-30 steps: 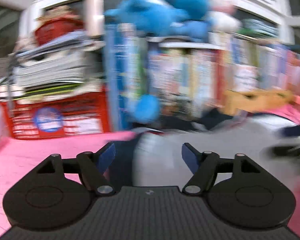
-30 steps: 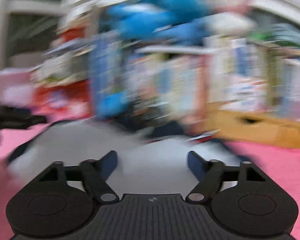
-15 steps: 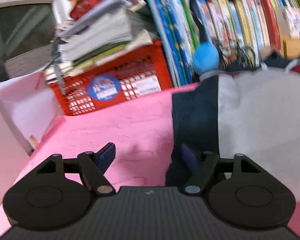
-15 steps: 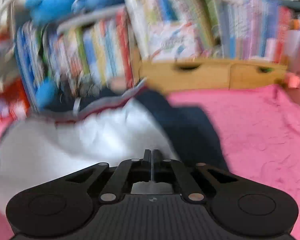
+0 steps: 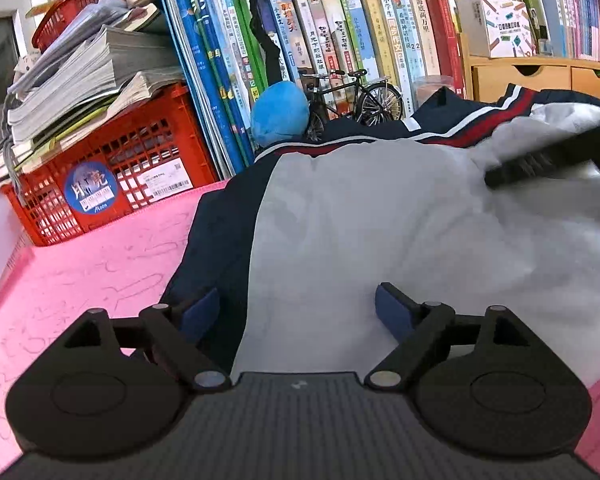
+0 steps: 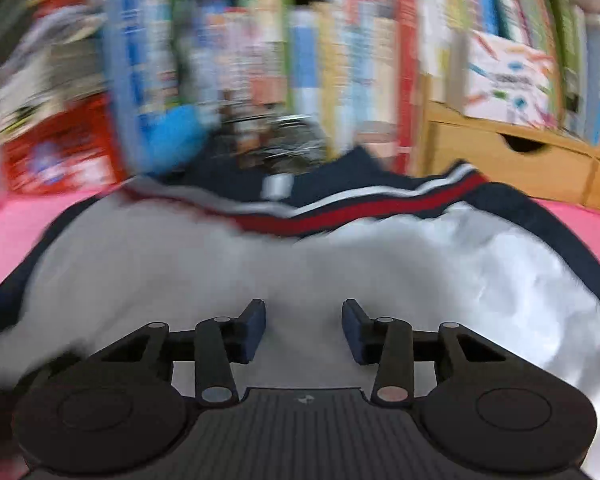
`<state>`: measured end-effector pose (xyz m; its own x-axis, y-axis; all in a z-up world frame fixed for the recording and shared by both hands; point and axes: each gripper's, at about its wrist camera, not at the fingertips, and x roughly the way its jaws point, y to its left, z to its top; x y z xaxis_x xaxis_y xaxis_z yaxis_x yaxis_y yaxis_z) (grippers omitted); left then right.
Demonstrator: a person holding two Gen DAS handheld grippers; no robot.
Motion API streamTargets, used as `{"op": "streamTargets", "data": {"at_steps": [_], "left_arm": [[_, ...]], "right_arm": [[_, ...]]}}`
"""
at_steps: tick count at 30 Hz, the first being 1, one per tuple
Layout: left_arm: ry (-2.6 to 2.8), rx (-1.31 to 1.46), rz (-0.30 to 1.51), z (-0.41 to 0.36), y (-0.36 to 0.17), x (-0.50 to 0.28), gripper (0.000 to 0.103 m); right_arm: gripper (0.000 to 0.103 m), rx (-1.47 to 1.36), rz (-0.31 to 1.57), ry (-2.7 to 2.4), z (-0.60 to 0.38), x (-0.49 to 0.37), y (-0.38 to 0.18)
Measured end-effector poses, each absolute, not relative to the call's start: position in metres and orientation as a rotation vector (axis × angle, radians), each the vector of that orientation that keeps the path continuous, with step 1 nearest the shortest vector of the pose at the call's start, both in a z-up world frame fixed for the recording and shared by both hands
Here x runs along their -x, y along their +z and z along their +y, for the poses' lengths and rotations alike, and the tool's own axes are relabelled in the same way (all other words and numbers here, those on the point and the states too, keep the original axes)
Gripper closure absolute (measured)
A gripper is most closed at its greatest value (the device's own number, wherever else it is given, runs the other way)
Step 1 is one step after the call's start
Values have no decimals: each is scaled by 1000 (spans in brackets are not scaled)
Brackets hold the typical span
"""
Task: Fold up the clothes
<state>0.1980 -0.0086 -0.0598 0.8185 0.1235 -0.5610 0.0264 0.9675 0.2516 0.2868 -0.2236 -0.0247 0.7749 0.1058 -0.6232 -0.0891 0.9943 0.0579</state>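
A jacket with a grey body (image 5: 400,232), navy sleeves and a red-and-white striped collar lies spread on the pink table (image 5: 100,256). It also fills the right wrist view (image 6: 260,264), which is blurred. My left gripper (image 5: 298,312) is open and empty, low over the jacket's left side, where navy meets grey. My right gripper (image 6: 304,330) is open and empty over the grey middle. A blurred dark bar (image 5: 548,160) at the right edge of the left wrist view could be the right gripper.
A red crate (image 5: 112,168) with stacked papers stands at the back left. A row of upright books (image 5: 340,40), a blue plush (image 5: 280,114), a model bicycle (image 5: 356,96) and wooden drawers (image 5: 540,76) line the back edge behind the jacket.
My right gripper was shut half a second ago and is now open, and it has swung left over the jacket's middle. My left gripper has shifted right onto the jacket, still open.
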Motion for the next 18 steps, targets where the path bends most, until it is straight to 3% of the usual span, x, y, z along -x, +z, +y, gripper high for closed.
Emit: {"op": "streamTargets", "data": {"at_steps": [4, 9, 11, 18], "left_arm": [[40, -261, 612, -9, -59, -196, 16], [31, -205, 629, -2, -55, -198, 13], [35, -184, 637, -1, -52, -197, 10], [41, -217, 628, -1, -52, -197, 8]], "right_arm": [[58, -64, 682, 79, -236, -328, -32], [47, -74, 691, 92, -235, -343, -34], [40, -49, 705, 134, -230, -328, -25], [30, 217, 635, 350, -209, -194, -20]]}}
